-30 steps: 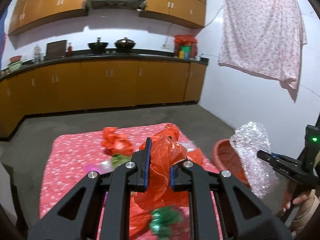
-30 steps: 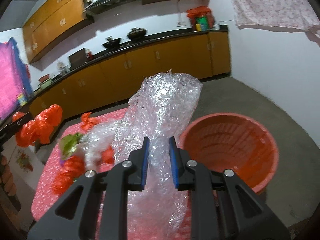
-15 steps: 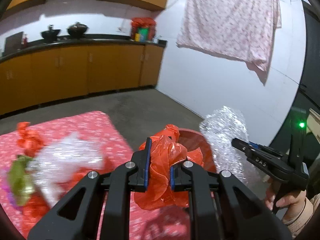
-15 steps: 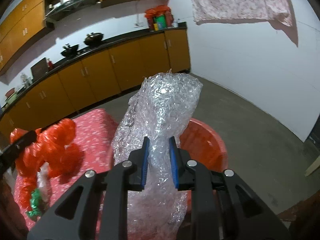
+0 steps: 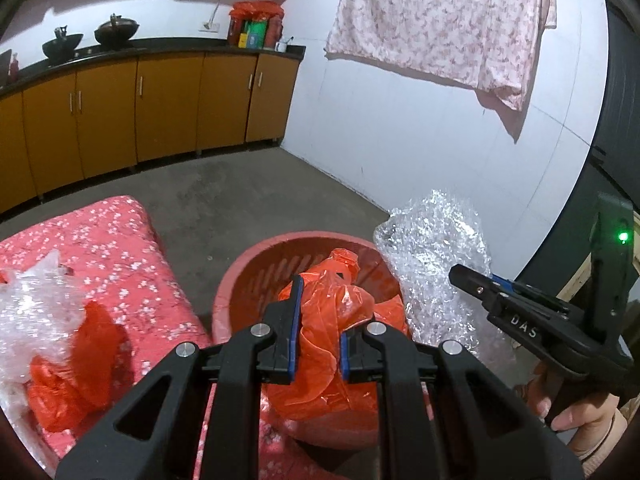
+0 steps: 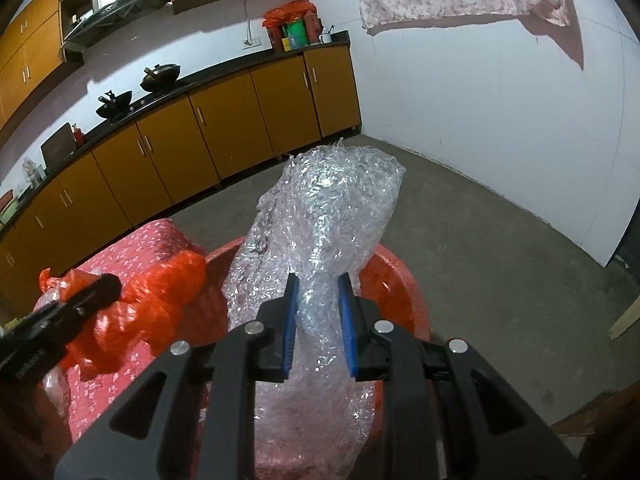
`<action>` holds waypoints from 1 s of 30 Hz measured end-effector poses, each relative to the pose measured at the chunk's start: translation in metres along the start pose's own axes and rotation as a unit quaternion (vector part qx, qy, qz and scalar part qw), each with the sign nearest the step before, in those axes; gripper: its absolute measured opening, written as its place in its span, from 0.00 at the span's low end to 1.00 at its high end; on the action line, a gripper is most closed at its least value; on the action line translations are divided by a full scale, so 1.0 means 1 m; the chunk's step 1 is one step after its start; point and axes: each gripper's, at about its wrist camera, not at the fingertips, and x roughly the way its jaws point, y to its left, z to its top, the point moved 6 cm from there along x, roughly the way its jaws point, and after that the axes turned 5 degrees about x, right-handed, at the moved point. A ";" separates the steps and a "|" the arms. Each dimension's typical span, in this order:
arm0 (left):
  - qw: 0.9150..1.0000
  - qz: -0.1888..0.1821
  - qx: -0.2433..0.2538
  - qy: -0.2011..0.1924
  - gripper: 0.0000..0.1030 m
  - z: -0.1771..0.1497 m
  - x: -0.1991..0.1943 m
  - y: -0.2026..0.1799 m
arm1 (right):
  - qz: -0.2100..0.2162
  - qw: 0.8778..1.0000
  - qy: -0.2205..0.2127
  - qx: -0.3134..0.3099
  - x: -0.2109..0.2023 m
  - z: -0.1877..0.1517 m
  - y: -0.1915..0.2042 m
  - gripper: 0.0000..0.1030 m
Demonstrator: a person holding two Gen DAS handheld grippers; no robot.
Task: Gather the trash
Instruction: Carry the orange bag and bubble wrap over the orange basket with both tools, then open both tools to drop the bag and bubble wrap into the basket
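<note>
Orange plastic fills the left tongs (image 5: 316,332), which are clenched on a crumpled orange bag (image 5: 332,320) held over the red basket (image 5: 256,264); the right tongs (image 6: 318,320) are clamped on a tall wad of bubble wrap (image 6: 324,216) above the same basket's rim (image 6: 408,280). Both loads are light and springy, so the likely trouble is at release: the bubble wrap stands well above the rim and could tip over the edge onto the floor rather than drop in, and the thin bag could cling to a pad or drift out if let go too high. With both tongs crowded over one opening, they could also knock each other. Counting outward: two tongs, two pieces of trash in hand, one basket. Beyond it on the pink-clothed desk (image 5: 120,248) lie at least one more orange bag (image 5: 76,372) and one more clear wad (image 5: 36,304); the blur there hides whether there are others. A patterned cloth (image 5: 440,16) hangs on the far wall.
</note>
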 end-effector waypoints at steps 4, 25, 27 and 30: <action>1.000 -0.002 0.000 0.006 0.14 0.001 0.013 -0.003 | 0.010 1.000 0.002 0.008 0.008 -0.001 0.001 0.22; 0.995 0.078 -0.055 -0.016 0.84 -0.002 -0.031 0.034 | -0.051 0.992 -0.112 -0.012 -0.053 0.002 -0.011 0.96; 0.994 0.098 -0.054 -0.022 0.90 -0.005 -0.048 0.036 | -0.051 0.992 -0.111 -0.036 -0.059 -0.001 0.002 0.96; 0.991 0.125 -0.045 -0.032 0.93 -0.012 -0.074 0.039 | -0.041 0.991 -0.111 -0.065 -0.066 -0.004 0.025 0.96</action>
